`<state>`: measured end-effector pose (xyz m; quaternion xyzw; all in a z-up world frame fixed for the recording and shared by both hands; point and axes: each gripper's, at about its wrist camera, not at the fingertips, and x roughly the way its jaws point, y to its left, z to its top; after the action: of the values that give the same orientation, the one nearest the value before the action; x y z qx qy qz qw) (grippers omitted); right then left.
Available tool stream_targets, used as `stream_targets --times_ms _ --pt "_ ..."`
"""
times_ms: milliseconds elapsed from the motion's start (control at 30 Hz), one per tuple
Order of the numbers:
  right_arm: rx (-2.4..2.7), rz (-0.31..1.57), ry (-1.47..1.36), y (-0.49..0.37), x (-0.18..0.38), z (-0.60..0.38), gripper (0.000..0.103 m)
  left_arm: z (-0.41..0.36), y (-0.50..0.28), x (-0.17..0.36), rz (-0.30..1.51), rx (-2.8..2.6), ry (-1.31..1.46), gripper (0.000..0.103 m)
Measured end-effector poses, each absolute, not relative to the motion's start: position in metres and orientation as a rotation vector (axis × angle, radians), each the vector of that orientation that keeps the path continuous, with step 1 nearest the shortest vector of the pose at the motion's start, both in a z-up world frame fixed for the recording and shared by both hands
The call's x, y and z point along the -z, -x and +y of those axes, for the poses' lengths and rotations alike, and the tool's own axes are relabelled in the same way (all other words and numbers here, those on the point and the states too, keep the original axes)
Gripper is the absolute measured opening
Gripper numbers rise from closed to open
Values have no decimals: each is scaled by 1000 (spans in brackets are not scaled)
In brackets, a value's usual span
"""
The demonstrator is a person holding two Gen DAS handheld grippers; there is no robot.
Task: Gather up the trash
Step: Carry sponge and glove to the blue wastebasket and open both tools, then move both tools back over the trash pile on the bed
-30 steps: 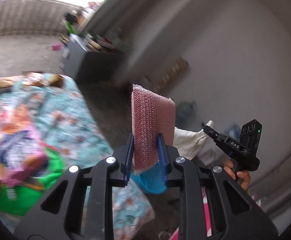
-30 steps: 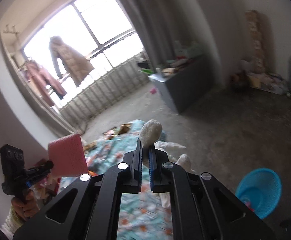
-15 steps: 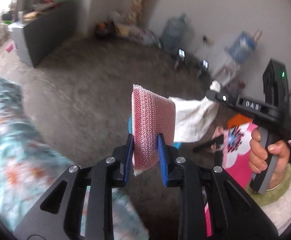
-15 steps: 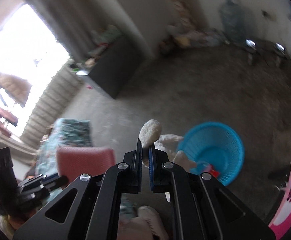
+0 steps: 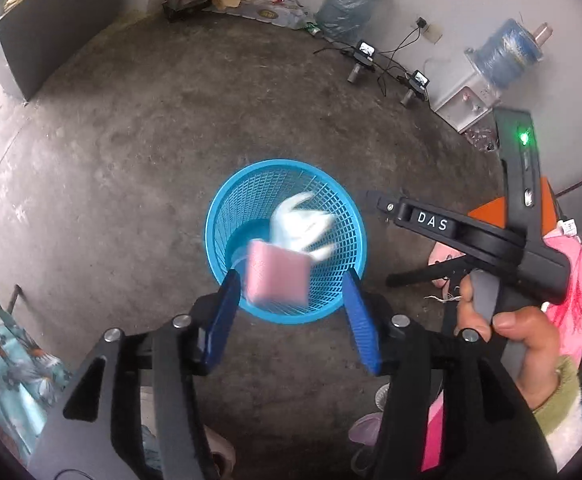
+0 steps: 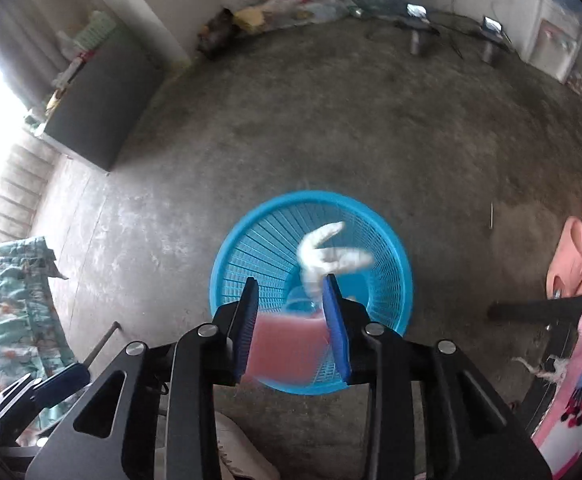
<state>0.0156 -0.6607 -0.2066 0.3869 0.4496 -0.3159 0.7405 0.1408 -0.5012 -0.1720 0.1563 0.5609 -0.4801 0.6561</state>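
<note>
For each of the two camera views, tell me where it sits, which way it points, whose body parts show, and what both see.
Left wrist: rides the left gripper, looking steeply down between open blue fingers at the blue basket; the right gripper and the hand holding it show at right.
Right wrist: rides the right gripper, also angled down at the basket; a shoe shows below.
Shared: basket, blurred pink sponge, white glove, concrete floor.
</note>
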Motion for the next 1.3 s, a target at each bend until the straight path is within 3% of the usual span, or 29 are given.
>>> stream_targets --times_ms 267,433,667,867,1300 --pt "660 939 -804 -9 171 -635 48 -471 -157 128 1214 1050 -241 61" --pt "555 849 -731 -13 109 -600 65 -426 -153 79 1171 1053 -160 65" --pt "385 797 -609 -32 33 -542 68 -345 -128 -5 1002 1036 -128 73" --pt "207 777 -552 -48 -13 -484 69 -223 -114 -72 828 960 -23 79" --pt "-96 805 -480 -117 -76 -367 70 75 -155 -134 639 448 186 81"
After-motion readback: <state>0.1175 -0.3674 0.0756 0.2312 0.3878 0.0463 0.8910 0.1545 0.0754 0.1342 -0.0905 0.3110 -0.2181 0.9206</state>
